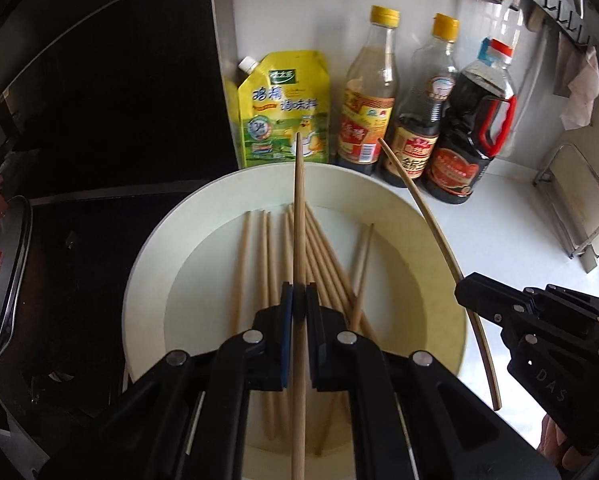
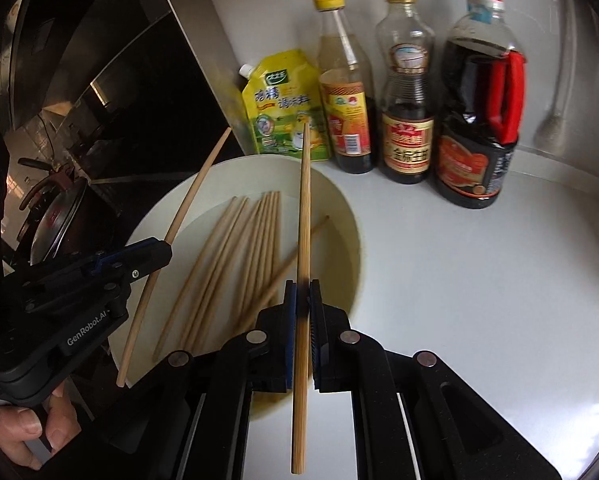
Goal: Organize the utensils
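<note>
Gripping one chopstick left tool | one chopstick right tool

A yellow pouch and three sauce bottles stand on the white counter, perhaps touching.

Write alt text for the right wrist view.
The right gripper has its jaws shut on one wooden chopstick above a white bowl of loose chopsticks. At left, the left gripper holds another chopstick; four sauce containers stand behind on the white counter.
</note>
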### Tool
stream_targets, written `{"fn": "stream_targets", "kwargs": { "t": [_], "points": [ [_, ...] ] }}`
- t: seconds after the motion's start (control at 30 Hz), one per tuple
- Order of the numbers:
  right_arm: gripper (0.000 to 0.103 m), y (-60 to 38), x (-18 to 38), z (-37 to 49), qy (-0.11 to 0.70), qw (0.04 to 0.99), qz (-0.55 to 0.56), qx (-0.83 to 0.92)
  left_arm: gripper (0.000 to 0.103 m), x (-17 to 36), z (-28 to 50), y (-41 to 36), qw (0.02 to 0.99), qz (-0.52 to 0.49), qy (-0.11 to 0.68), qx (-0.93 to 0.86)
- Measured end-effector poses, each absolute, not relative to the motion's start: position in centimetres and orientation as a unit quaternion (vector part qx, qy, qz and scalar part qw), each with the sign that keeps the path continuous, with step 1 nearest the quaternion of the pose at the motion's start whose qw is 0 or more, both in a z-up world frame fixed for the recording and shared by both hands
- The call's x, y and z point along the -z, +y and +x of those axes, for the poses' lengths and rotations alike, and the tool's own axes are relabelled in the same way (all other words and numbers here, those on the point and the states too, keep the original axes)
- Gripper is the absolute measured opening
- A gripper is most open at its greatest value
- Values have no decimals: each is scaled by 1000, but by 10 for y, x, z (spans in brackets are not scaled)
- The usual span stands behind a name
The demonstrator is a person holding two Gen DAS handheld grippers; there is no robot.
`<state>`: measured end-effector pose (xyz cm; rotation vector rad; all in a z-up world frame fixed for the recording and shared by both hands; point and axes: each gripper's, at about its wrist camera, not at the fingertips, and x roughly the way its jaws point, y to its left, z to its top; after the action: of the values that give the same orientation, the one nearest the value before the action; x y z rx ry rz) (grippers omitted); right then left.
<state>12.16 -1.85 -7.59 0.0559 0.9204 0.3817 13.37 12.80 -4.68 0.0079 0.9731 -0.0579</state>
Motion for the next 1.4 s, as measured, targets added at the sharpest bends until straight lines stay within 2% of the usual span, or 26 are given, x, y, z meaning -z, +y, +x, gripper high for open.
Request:
{"fn": "stream_targets", "kwargs": {
  "t": [0.43,0.5,0.57,0.6,0.63,0.67,0.83,0.87,1.2,1.4],
  "points": [
    [6,28,106,155,493,849,7,-193,8,91,160,162,858,-24,512,16],
    [7,25,107,155,494,849,9,-188,11,92,160,165,858,-27,513,11],
    [8,22,105,154,491,850,15,-189,25,90,160,167,859,-30,511,7],
    [9,21,104,153,488,853,13,-186,35,88,159,168,861,-31,508,6],
    [9,20,102,151,486,855,10,-183,49,87,159,169,862,-31,506,3],
    [9,19,101,150,484,856,8,-181,57,84,157,170,864,-32,502,1],
    [10,11,94,141,477,862,10,-171,59,70,149,173,871,-35,490,-3],
    [11,10,93,138,476,863,10,-170,62,67,147,173,872,-35,488,-4],
    [24,7,78,120,463,871,3,-162,62,49,124,171,879,-20,476,-14],
    [26,10,72,108,461,873,-5,-157,67,41,112,174,882,-18,470,-22]
  ]
}}
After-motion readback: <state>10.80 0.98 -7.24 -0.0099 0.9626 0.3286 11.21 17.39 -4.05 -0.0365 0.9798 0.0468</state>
